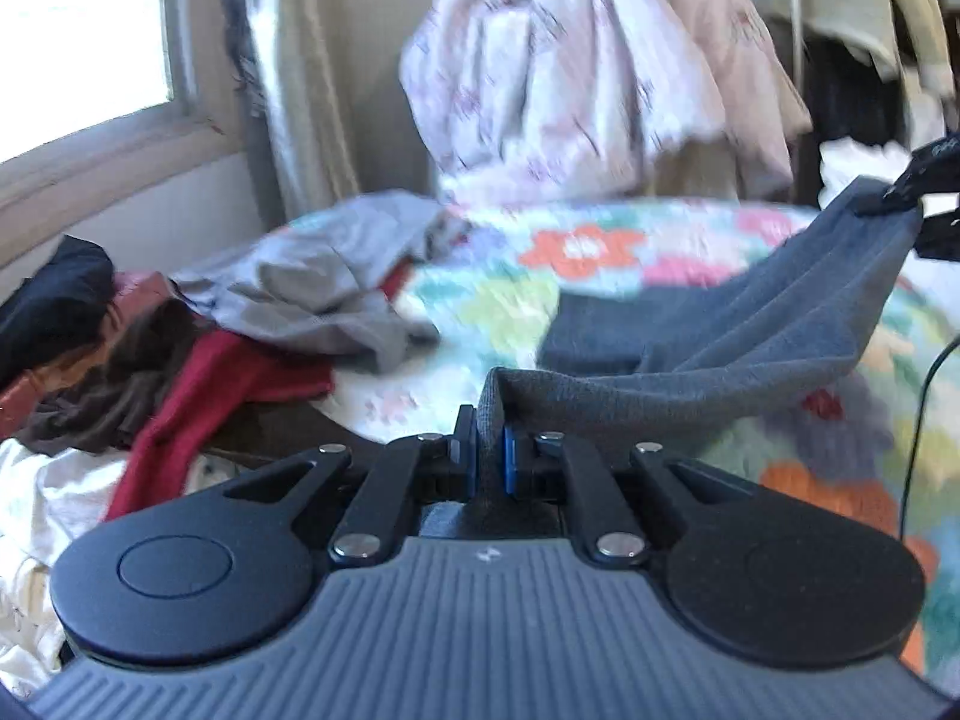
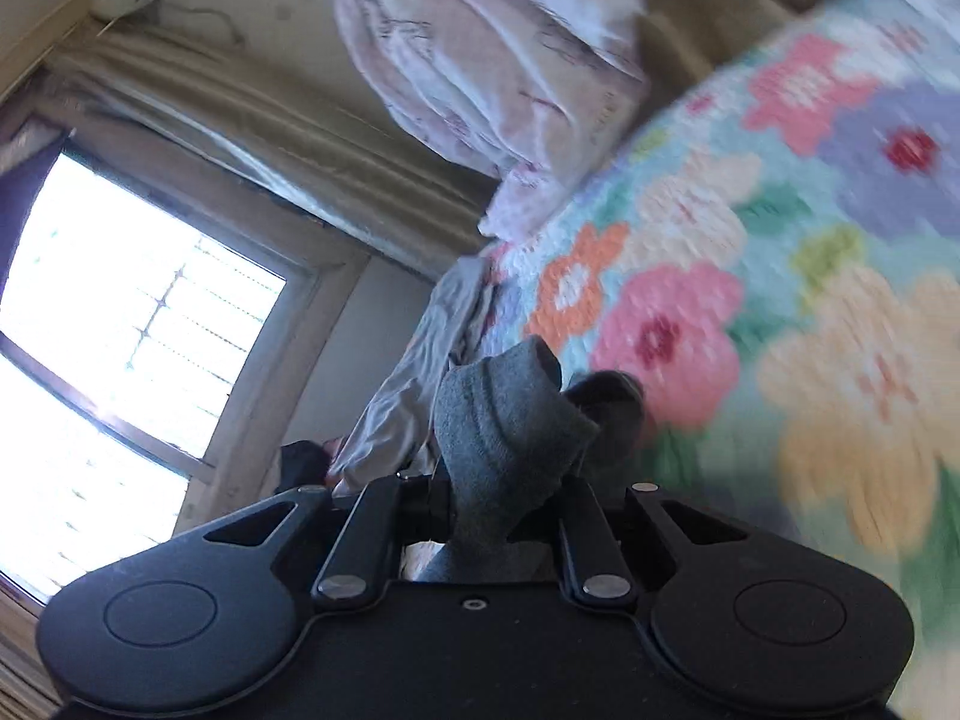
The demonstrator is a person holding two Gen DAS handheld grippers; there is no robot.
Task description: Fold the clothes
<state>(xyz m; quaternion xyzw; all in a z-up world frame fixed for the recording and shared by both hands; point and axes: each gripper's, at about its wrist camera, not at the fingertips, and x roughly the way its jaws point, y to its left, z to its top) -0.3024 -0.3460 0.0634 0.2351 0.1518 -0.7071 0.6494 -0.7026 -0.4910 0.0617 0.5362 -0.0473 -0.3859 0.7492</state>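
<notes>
left wrist view: the left gripper (image 1: 491,450) has its fingers pressed narrow on a bunched edge of the dark grey knit garment (image 1: 738,336), blue pads either side of the fabric. the cloth stretches away to the right, lifted off the bed, and its far corner is pinched by the right gripper (image 1: 900,195) at the frame's edge. the garment's lower fold sags down onto the bright floral crocheted blanket (image 1: 588,258) that covers the bed. off to the left sits a loose heap of laundry: a crumpled light grey garment (image 1: 312,288) on top, a dark red garment (image 1: 204,396) trailing beneath it, a brown piece (image 1: 102,402) beside that, a black piece (image 1: 54,294) at the back, white fabric (image 1: 36,498) at the near edge. no basket or bin shows around the heap. behind the bed, a pale pink patterned cloth (image 1: 576,60) hangs bunched against the wall, next to beige curtains (image 1: 300,90) and a bright window (image 1: 78,30).

right wrist view: heavily tilted and blurred. the grey garment's twisted corner rises between the right gripper's fingers, gripped tight, the fingertips themselves hidden by the cloth. the floral blanket fills the right side, the window the left.
</notes>
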